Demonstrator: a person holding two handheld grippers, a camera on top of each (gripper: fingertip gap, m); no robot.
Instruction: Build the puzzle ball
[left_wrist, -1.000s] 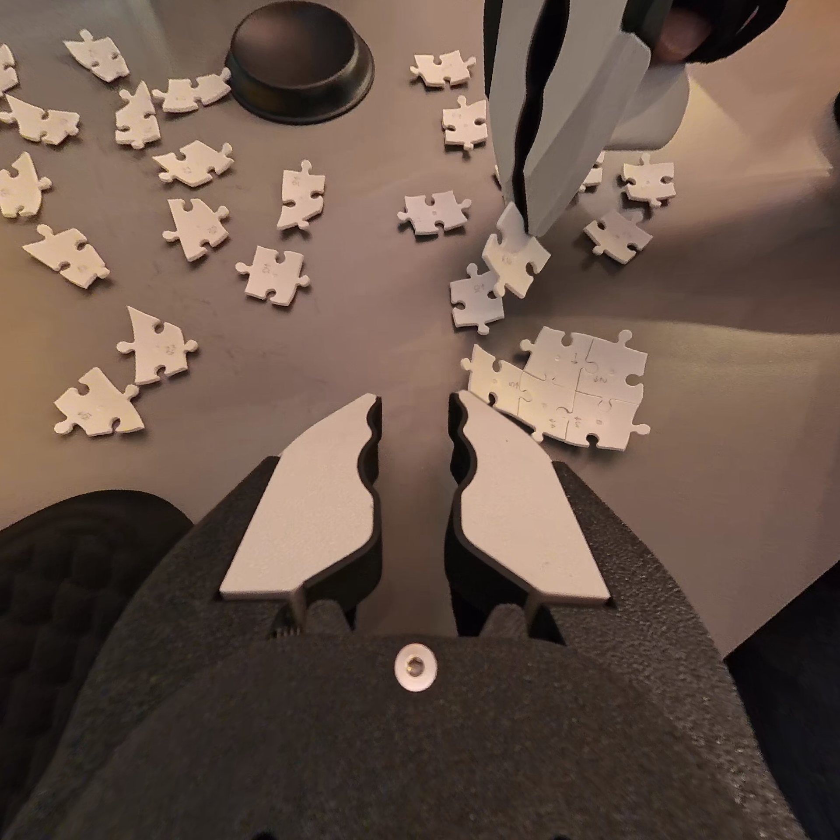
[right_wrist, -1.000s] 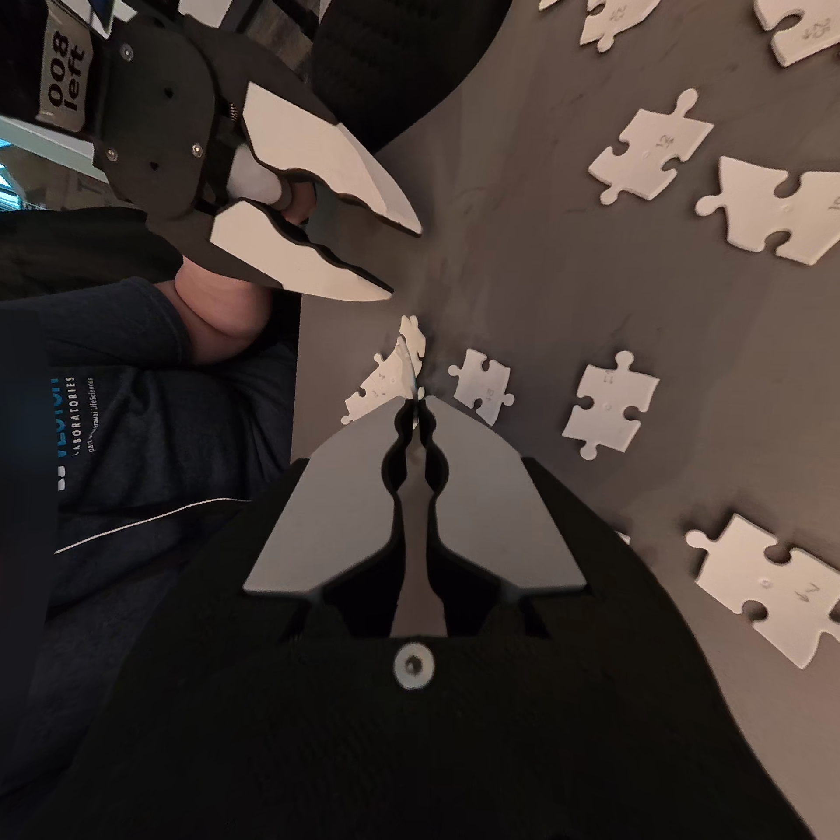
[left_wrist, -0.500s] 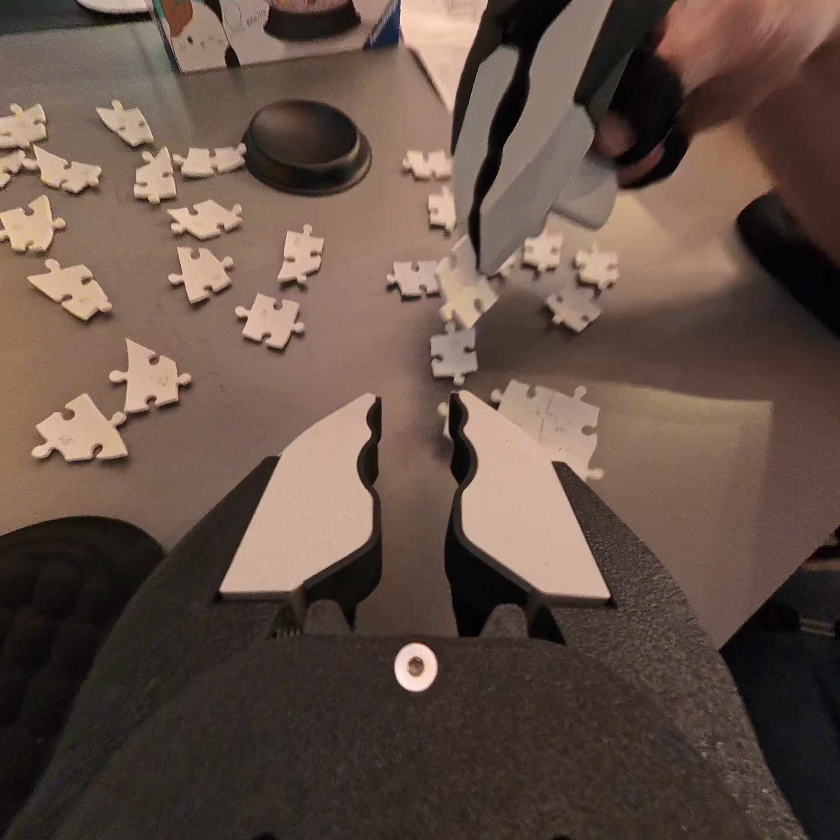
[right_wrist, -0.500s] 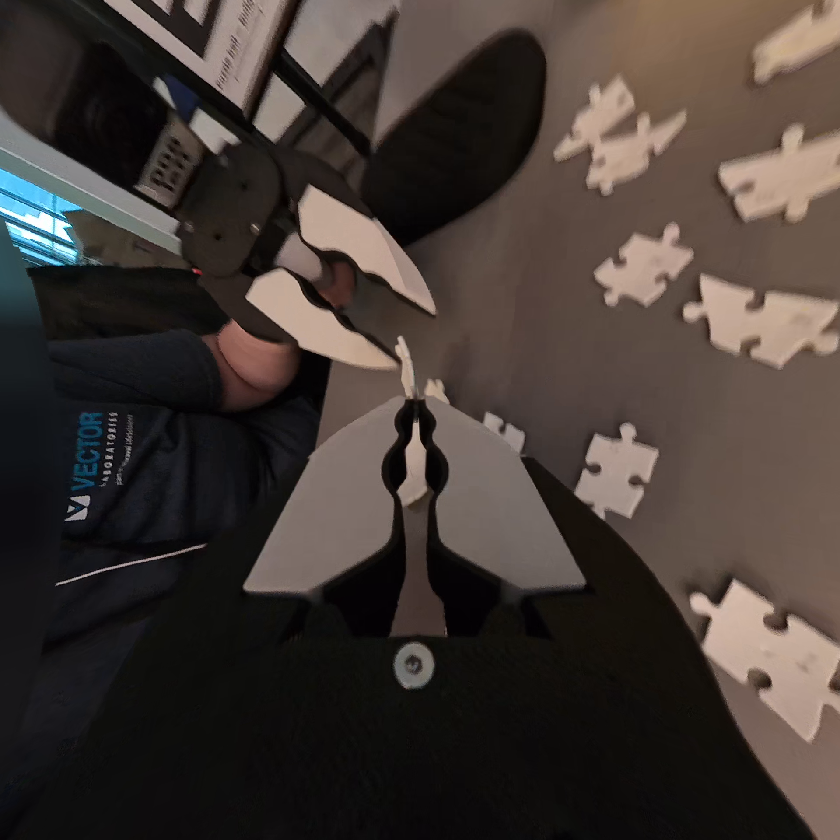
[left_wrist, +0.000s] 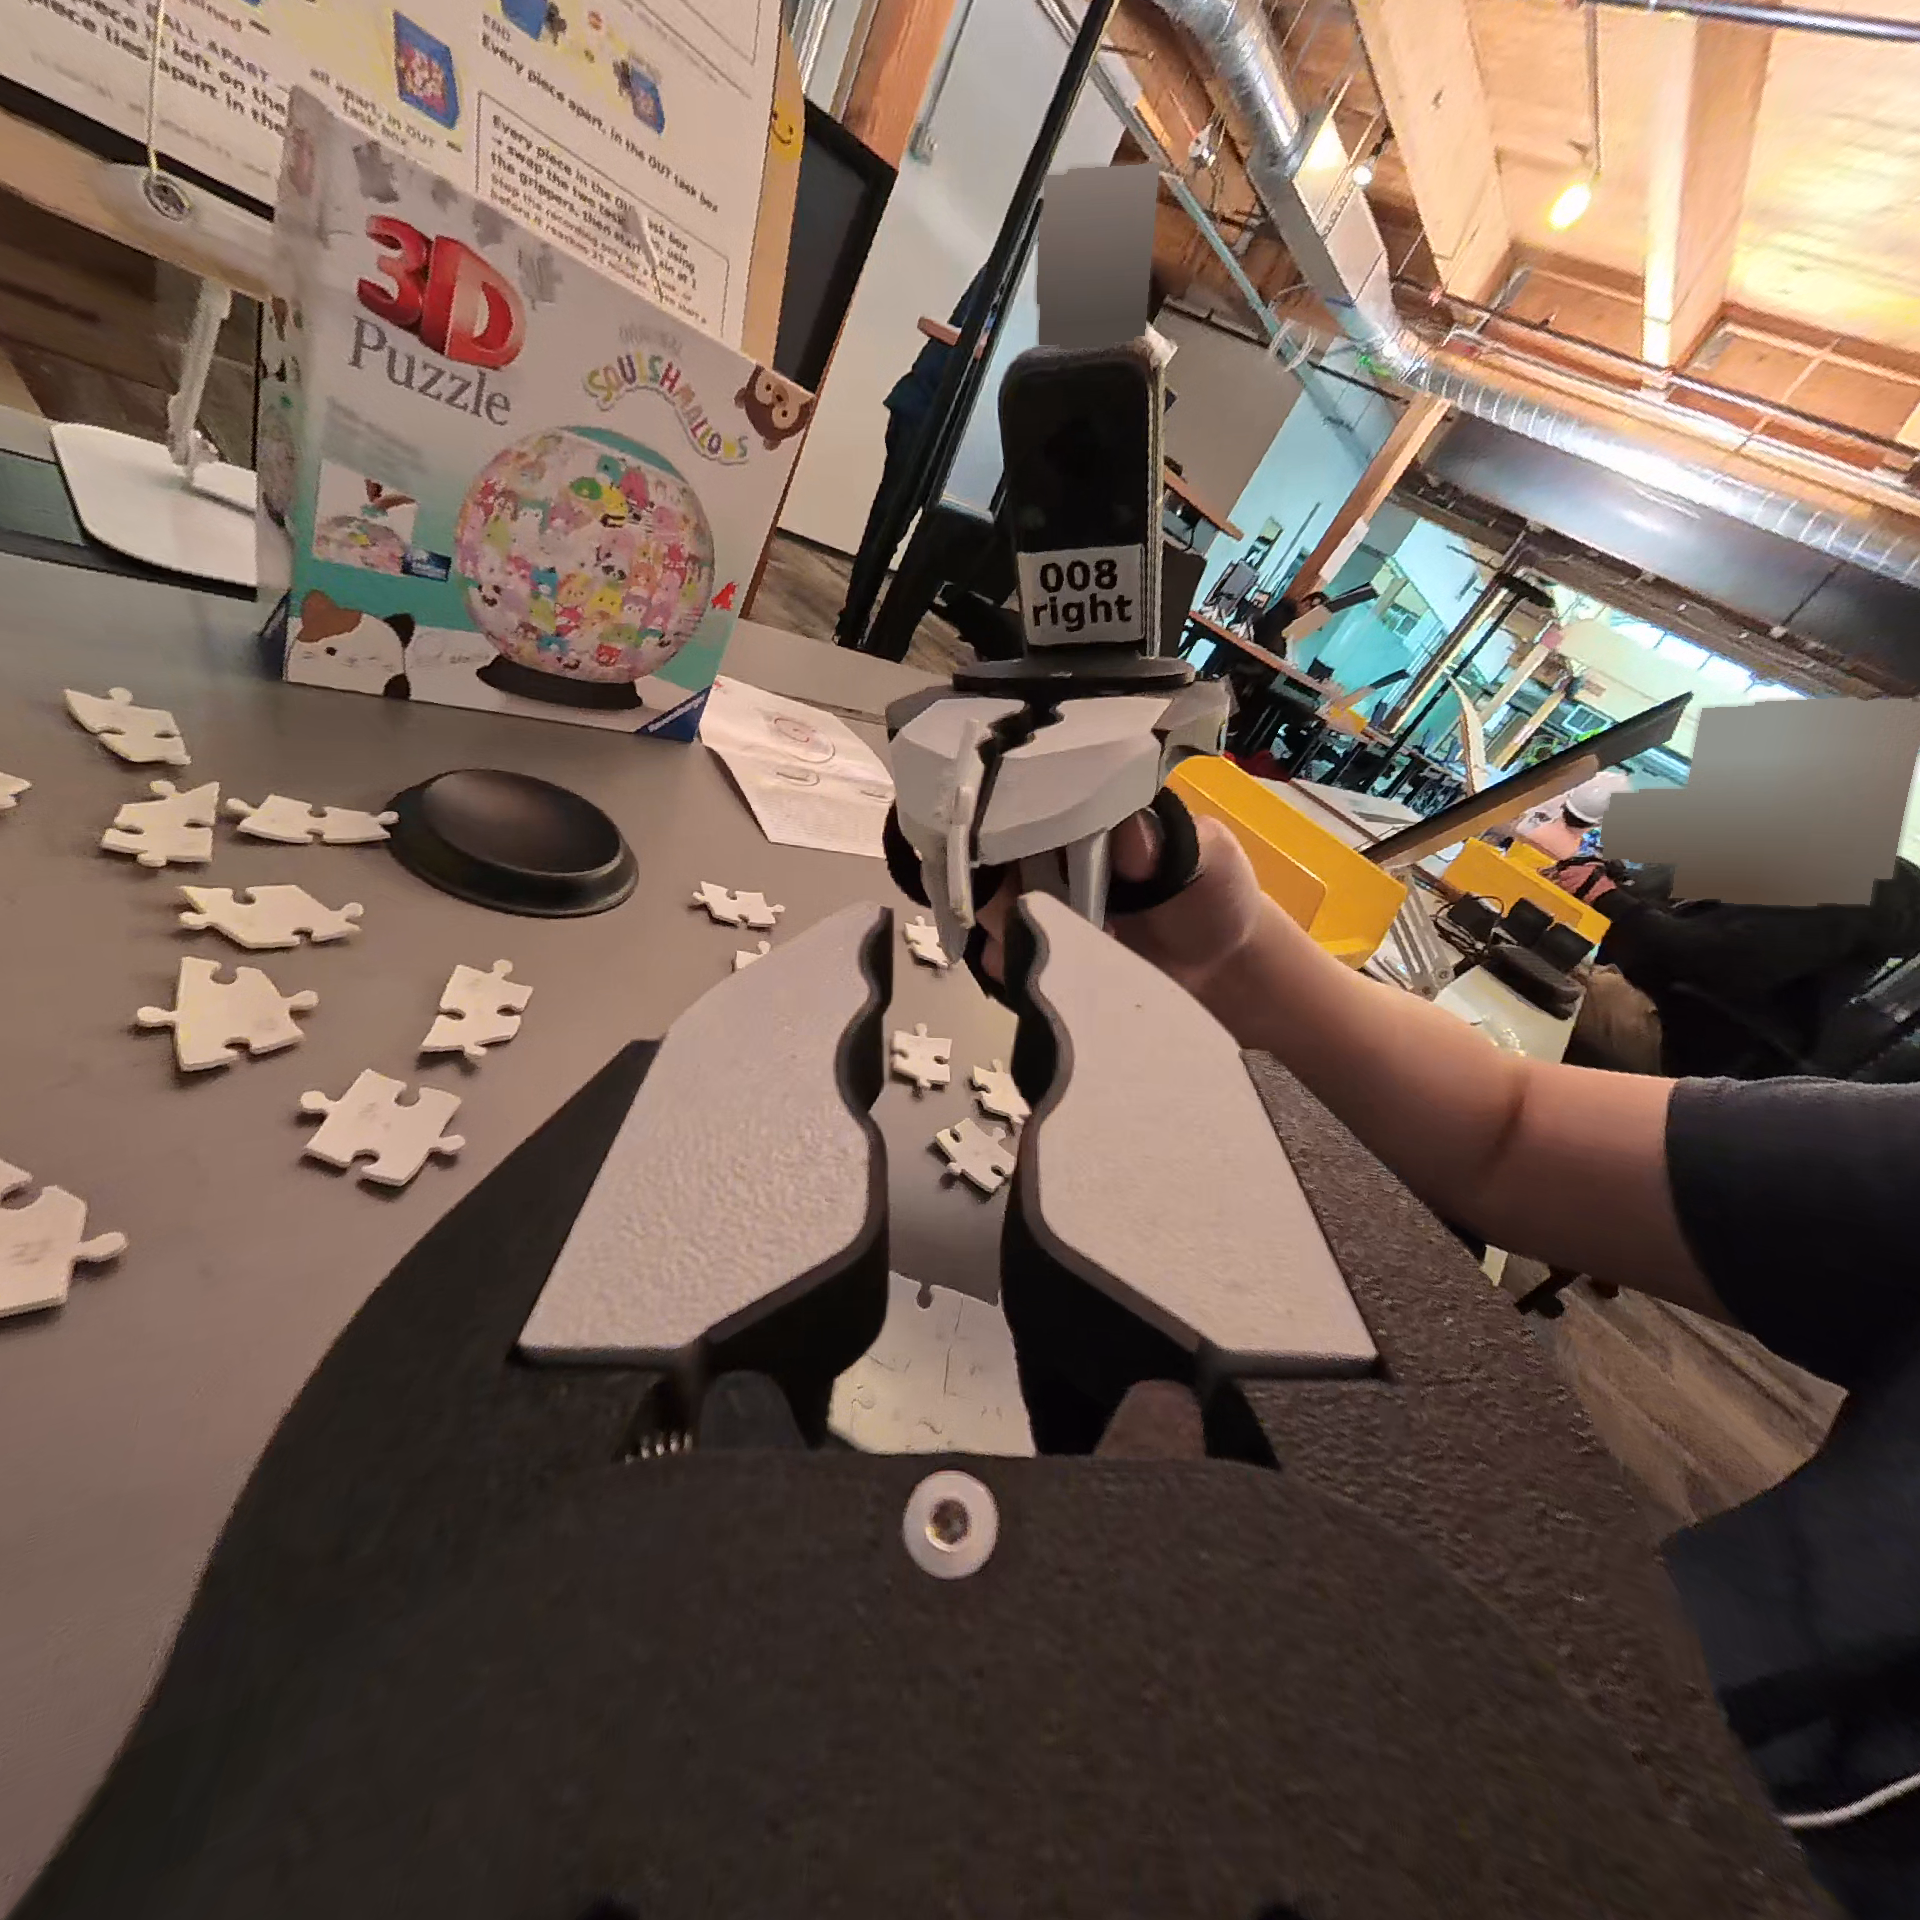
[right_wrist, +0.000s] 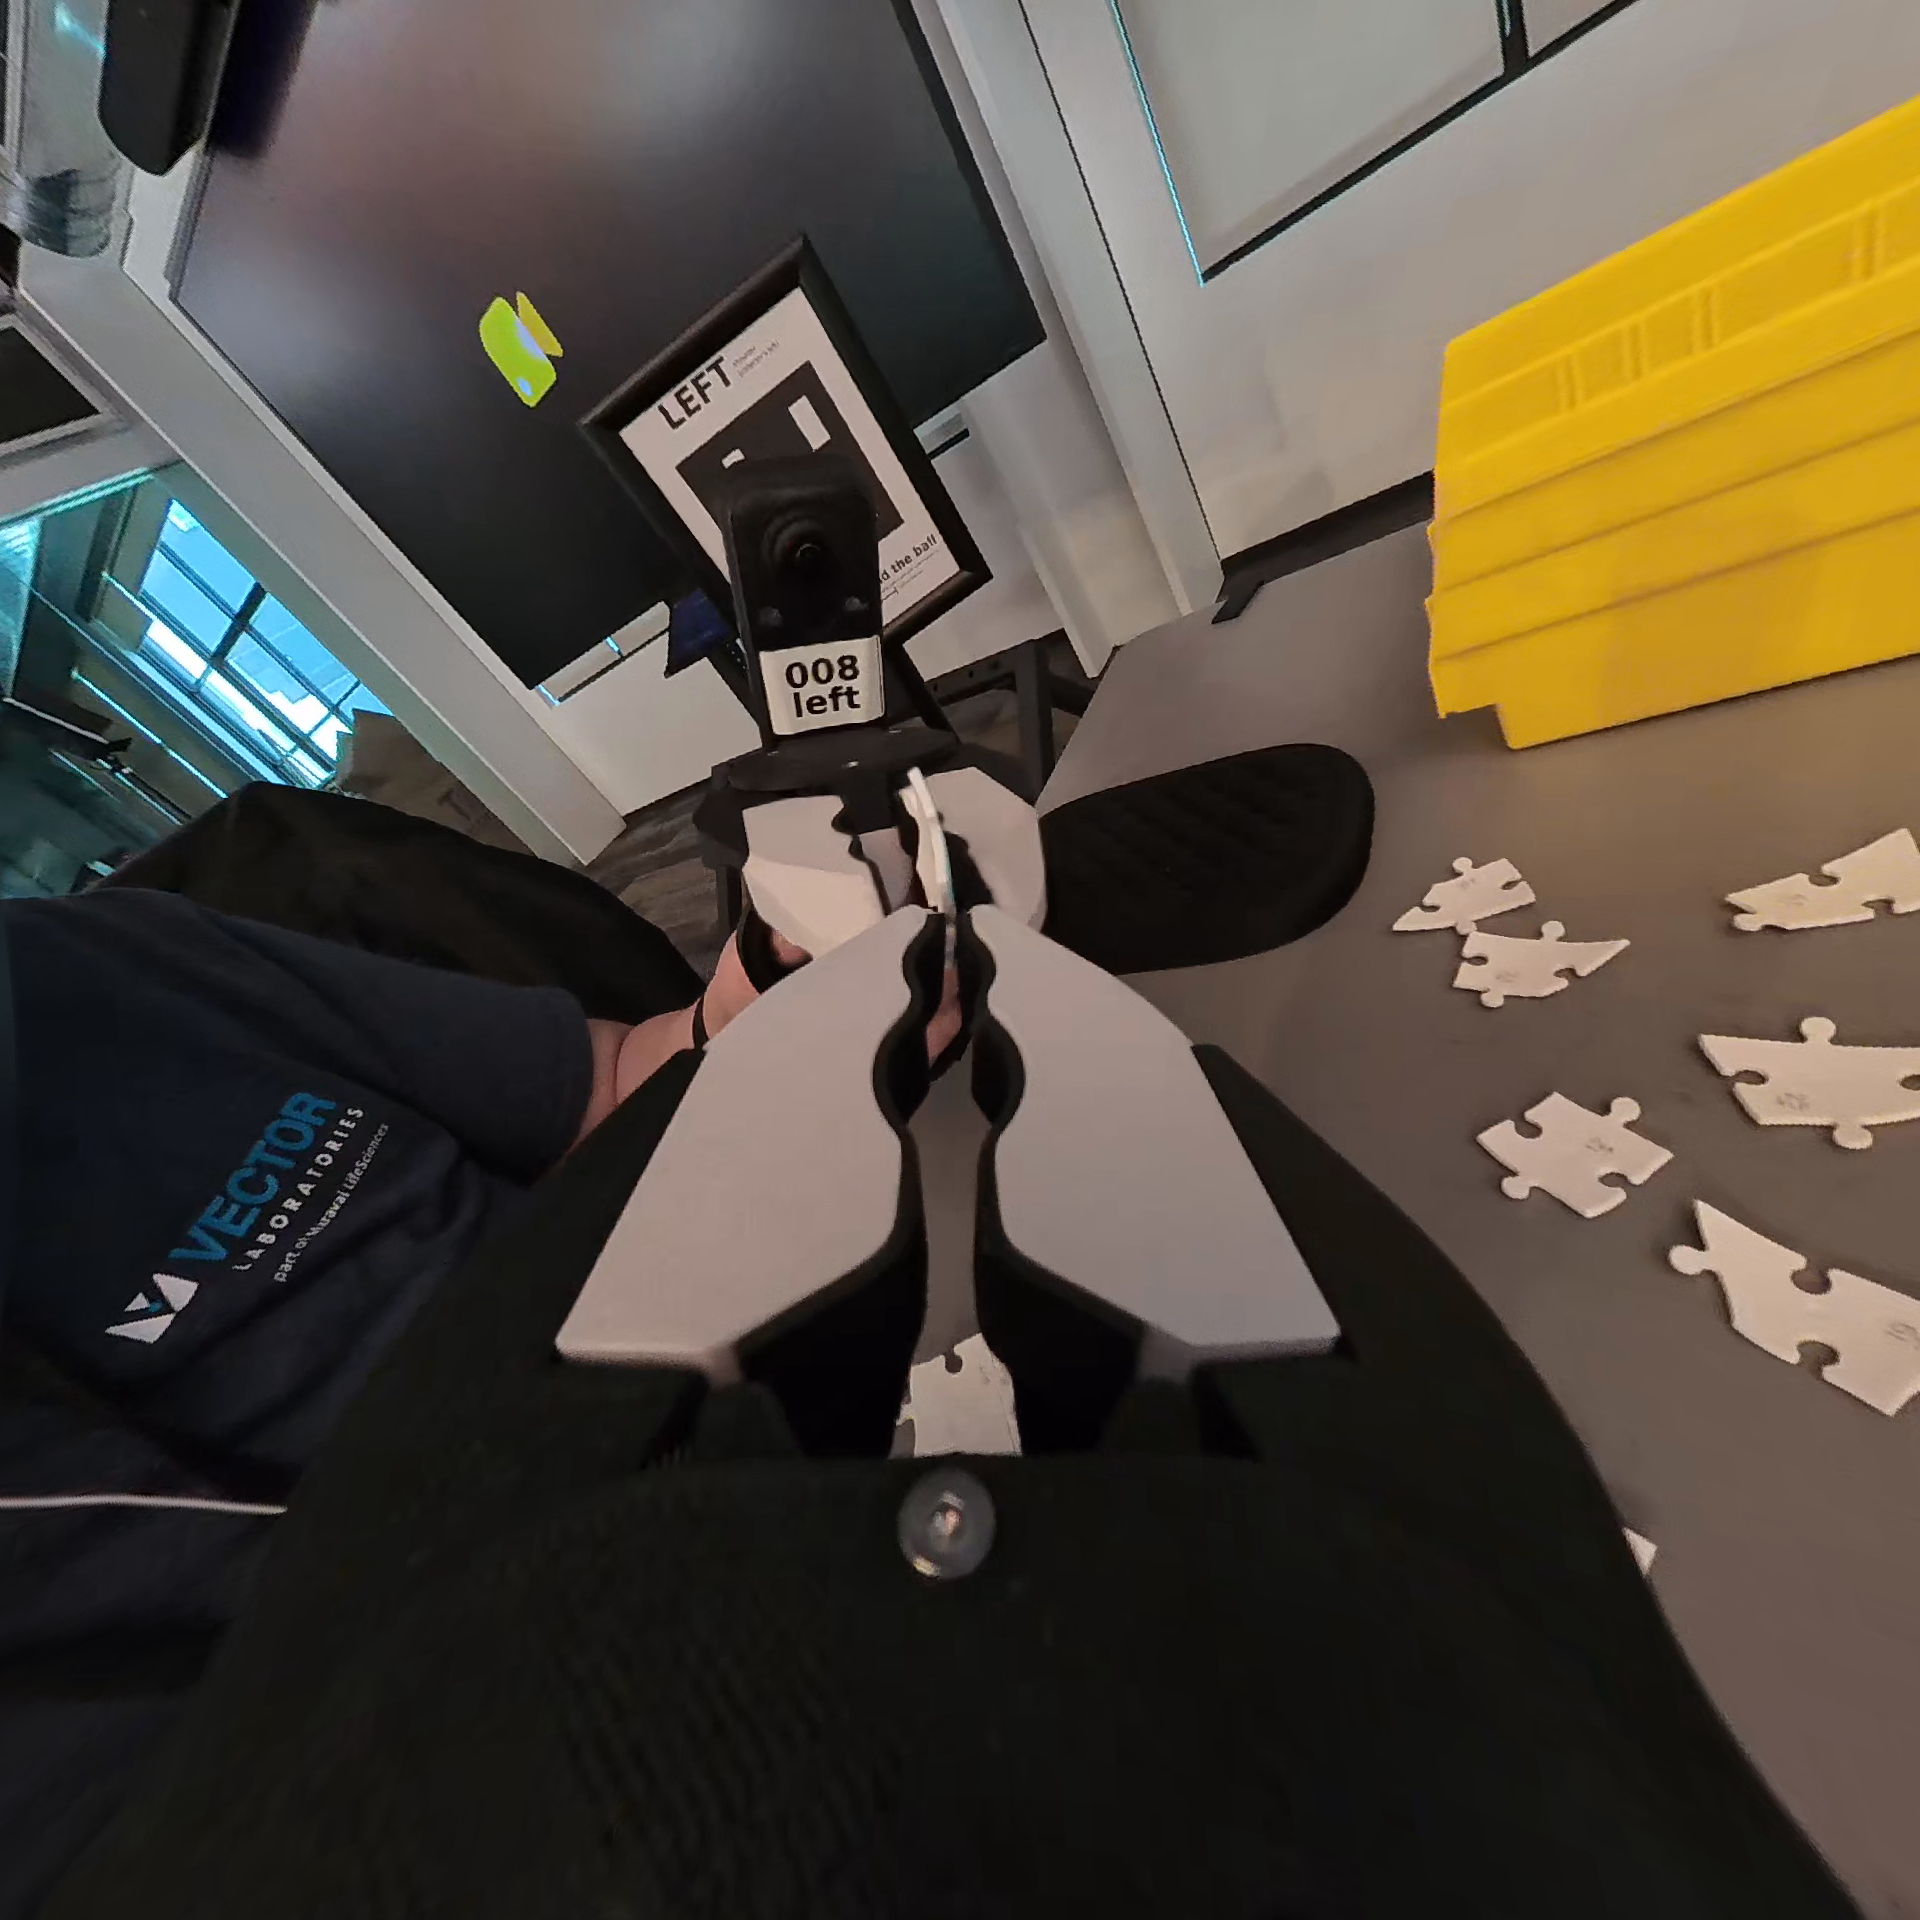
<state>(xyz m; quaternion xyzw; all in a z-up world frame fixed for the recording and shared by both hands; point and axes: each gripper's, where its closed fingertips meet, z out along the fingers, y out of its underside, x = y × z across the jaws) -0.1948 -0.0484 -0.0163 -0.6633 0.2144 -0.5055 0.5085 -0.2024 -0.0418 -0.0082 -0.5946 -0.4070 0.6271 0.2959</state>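
My right gripper (right_wrist: 951, 925) is shut on a white puzzle piece (right_wrist: 932, 842), held edge-on and upright in the air. My left gripper (left_wrist: 951, 914) is open and empty, pointing straight at the right one. In the left wrist view the right gripper (left_wrist: 987, 810) faces me with the piece (left_wrist: 951, 831) hanging just beyond my left fingertips. In the right wrist view the left gripper (right_wrist: 894, 868) sits right behind the piece. A joined patch of pieces (left_wrist: 925, 1361) lies on the table below, also in the right wrist view (right_wrist: 956, 1392).
Several loose white pieces (left_wrist: 244, 1013) are spread over the grey table (left_wrist: 156, 1403), more at the right (right_wrist: 1574, 1153). A black round stand (left_wrist: 509, 842), the puzzle box (left_wrist: 520, 540) and a paper sheet (left_wrist: 800, 769) are behind. Yellow bins (right_wrist: 1683, 499) are stacked on the table. The grippers are tip to tip, or close to it.
Both grippers have lifted off the table and tilted up to face each other. The right gripper carried its piece up in front of the open left fingers.
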